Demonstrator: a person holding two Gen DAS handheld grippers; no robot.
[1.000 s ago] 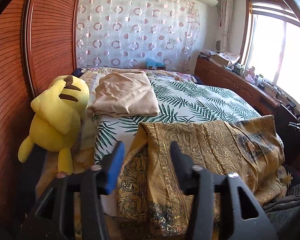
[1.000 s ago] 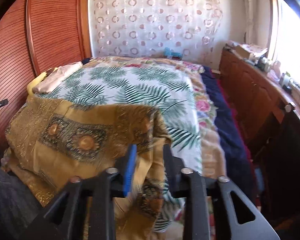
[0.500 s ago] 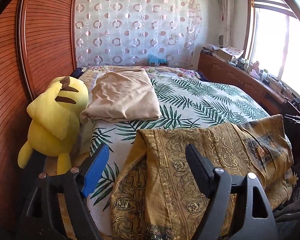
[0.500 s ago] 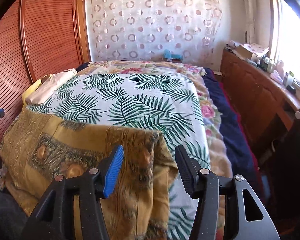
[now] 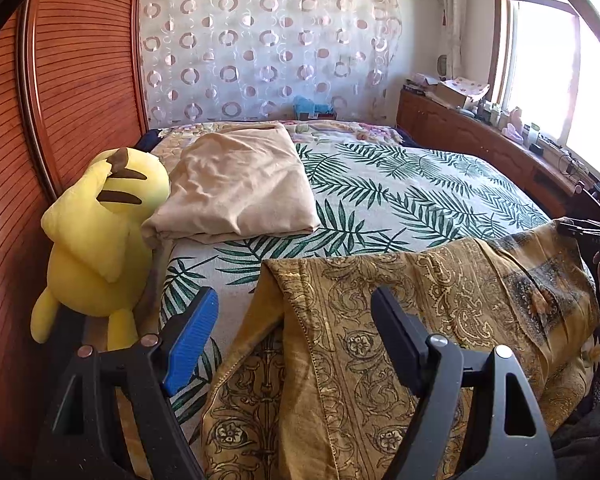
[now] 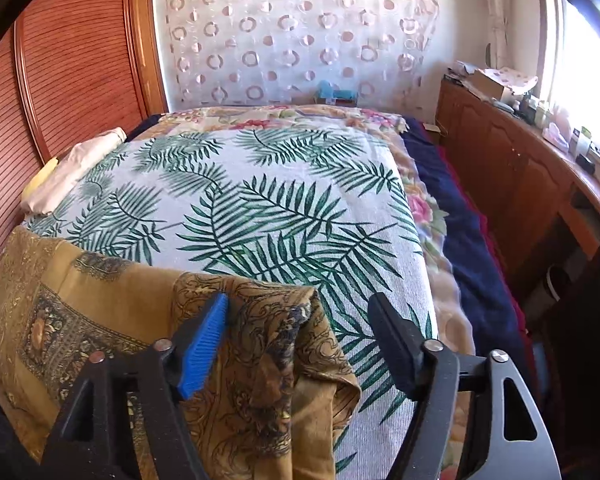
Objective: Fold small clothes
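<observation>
Left hand-held gripper (image 5: 294, 330) open and empty, right hand-held gripper (image 6: 298, 330) opening off the gold cloth (image 5: 440, 312) at 6 o'clock on the bed (image 6: 284, 200); further folds remain

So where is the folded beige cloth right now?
In the left wrist view, the folded beige cloth lies on the far left of the palm-print bedspread, right beside the yellow plush toy.

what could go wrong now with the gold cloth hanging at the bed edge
The gold patterned cloth hangs over the bed edge; with the left gripper open and the right gripper opening around its corners, it may slide off or unfold. A blind re-grip could also pinch the palm-leaf cover underneath.
</observation>
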